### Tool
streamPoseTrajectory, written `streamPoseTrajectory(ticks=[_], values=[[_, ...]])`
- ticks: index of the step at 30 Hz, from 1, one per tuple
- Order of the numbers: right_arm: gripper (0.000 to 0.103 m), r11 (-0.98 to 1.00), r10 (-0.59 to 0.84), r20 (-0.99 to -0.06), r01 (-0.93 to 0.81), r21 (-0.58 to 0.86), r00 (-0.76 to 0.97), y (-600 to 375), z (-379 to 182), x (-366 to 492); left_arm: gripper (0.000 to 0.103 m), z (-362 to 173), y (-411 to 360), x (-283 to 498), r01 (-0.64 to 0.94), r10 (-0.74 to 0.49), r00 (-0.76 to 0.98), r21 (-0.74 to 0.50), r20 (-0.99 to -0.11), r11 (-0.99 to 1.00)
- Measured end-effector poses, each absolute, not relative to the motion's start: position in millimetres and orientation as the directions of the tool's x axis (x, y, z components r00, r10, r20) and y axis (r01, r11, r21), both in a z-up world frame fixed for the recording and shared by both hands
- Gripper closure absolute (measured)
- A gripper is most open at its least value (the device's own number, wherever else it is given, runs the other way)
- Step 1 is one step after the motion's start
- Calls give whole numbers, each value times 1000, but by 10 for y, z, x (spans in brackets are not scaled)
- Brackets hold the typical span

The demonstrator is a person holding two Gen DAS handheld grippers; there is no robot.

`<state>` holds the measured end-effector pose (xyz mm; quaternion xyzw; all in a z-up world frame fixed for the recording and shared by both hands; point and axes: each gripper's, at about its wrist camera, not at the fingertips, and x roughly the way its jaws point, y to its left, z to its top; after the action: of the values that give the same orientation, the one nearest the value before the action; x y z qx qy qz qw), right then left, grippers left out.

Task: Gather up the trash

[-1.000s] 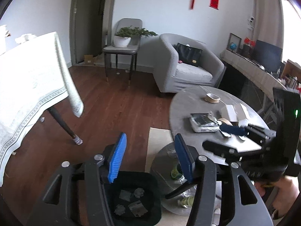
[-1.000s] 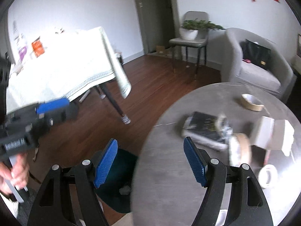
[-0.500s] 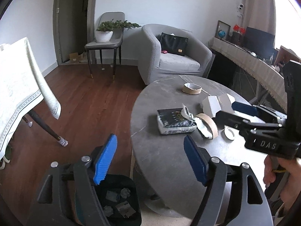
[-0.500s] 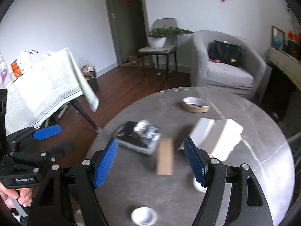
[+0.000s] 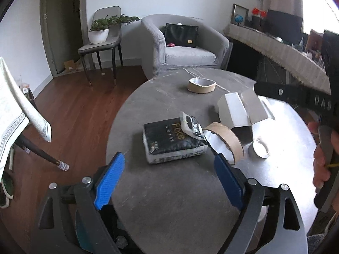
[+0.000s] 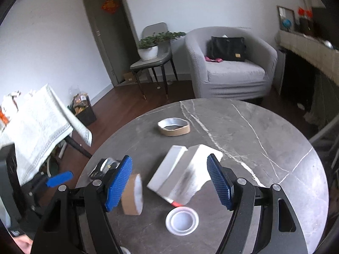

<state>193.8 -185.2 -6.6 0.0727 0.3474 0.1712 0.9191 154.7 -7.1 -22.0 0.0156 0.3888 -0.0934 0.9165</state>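
Trash mostly uncollected, by the look of it. On the round grey desk [image 5: 169, 207] lie: black tissue pack [image 5: 173, 141], torn open at one corner; cardboard tape core [image 5: 225, 140] standing on edge just beside it; crumpled white carton [image 5: 241, 110], flaps open; small white lid [image 5: 259, 148] near the carton; second tape core [image 5: 201, 84] flat, further back, well apart from the rest. At the bottom edge of the left wrist view, below the desk rim, a scrap of crumpled paper shows in a dark bin [image 5: 121, 241]; bin mostly hidden.

Left gripper [image 5: 169, 182]: fingers have just been opening and stand wide, nothing between them. It hangs over the near desk edge, the tissue pack just ahead.

Right gripper [image 6: 170, 183]: fingers wide apart, holding nothing. The white carton sits in the gap ahead of them; whether they touch it, cannot tell. White lid just below. Tape core behind the left-hand finger.

Judgement: next pickup is imminent, carton likely for the right gripper.
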Motion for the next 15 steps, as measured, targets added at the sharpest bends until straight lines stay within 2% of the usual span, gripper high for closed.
streamPoseTrajectory(ticks=[4,15], values=[[29,919,386,-610,-231,319,692,-1966,-99,2044,13,-270,-112,1617,182,-149,676,-32,-722,983],[29,908,397,-630,-185,376,668,-2029,-230,2248,12,-396,-225,1833,172,-140,654,-34,-743,984]])
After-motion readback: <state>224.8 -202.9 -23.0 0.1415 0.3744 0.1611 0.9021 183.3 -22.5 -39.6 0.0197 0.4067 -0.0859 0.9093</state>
